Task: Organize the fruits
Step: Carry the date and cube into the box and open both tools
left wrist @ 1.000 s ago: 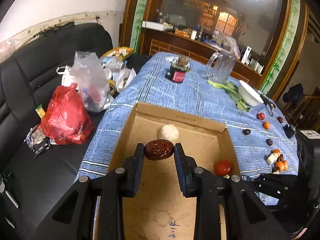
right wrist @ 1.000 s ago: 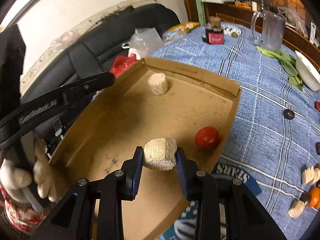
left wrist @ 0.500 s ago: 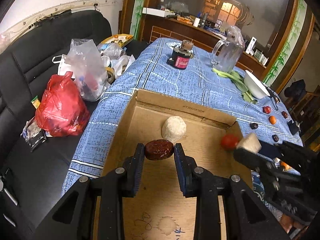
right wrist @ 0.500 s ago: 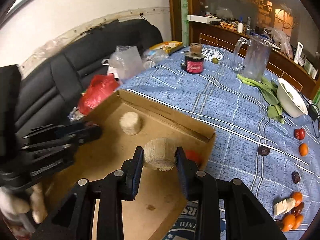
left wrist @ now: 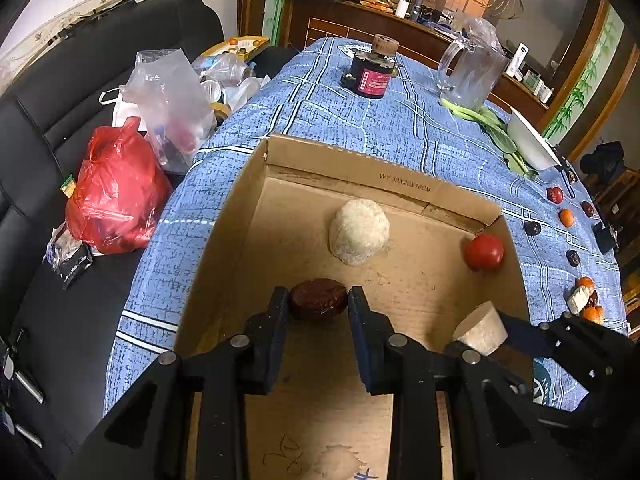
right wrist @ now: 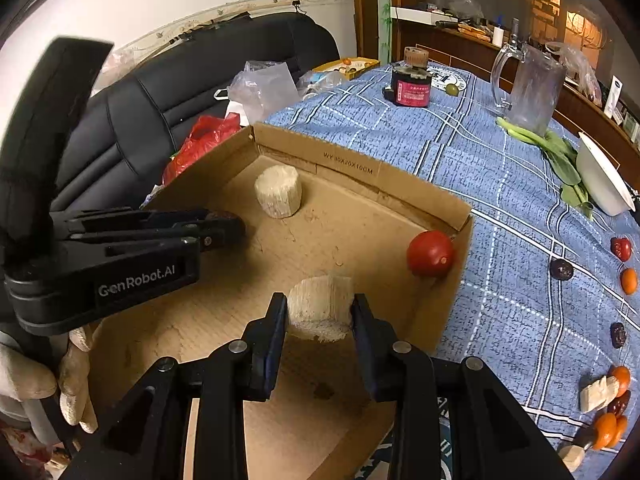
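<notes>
Left wrist view showed the left gripper [left wrist: 318, 300] clamping a dark date [left wrist: 318, 298] mid-box [left wrist: 360, 168]; the right gripper [right wrist: 319, 307] gripped a pale chunk [right wrist: 320, 306] near the box's right wall, a tomato [right wrist: 430, 254] at its far-right corner.

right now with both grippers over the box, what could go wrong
1. The left gripper holds a rounded dark date; it may roll once dropped, as may the tomato in the cardboard box's corner.
2. The right gripper with its pale chunk works close beside the left, so they could bump.
</notes>
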